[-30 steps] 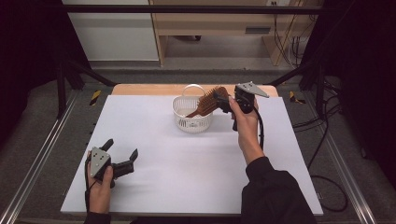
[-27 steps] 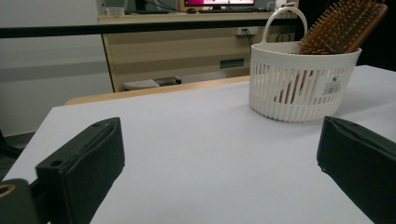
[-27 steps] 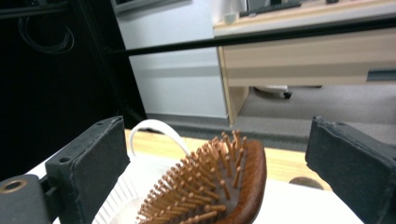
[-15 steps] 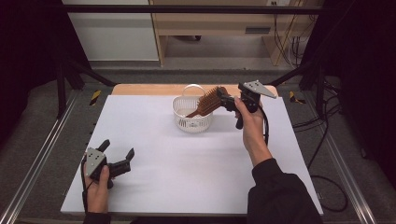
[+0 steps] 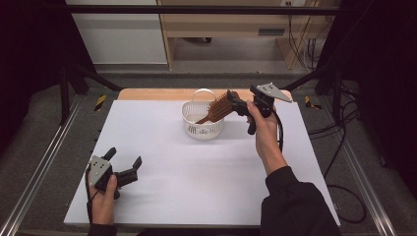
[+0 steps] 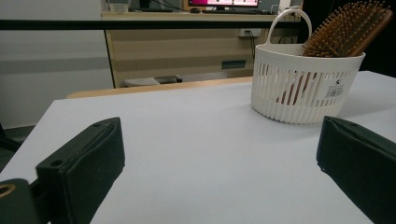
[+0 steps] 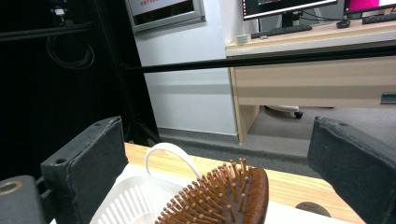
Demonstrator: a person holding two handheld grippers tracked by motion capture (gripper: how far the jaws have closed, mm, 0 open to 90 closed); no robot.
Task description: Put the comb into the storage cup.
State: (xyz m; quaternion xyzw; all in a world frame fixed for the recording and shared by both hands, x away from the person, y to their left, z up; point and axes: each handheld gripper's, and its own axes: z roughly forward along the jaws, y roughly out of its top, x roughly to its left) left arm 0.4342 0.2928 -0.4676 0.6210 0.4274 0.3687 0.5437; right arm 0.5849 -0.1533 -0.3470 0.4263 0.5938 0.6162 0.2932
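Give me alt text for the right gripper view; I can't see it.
A wooden hairbrush, bristles facing up, leans head-up out of a white basket low between the right gripper's two open black jaws. Behind stand a white wall panel and a wooden desk.

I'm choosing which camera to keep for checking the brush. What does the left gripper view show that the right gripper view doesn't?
Left gripper view alone: the whole basket side-on with its barcode label, and the handle end of the brush down inside it. Right gripper view alone: the brush's bristle face close up, between the open right tool, and monitors on a desk. Both share basket, brush and white table.
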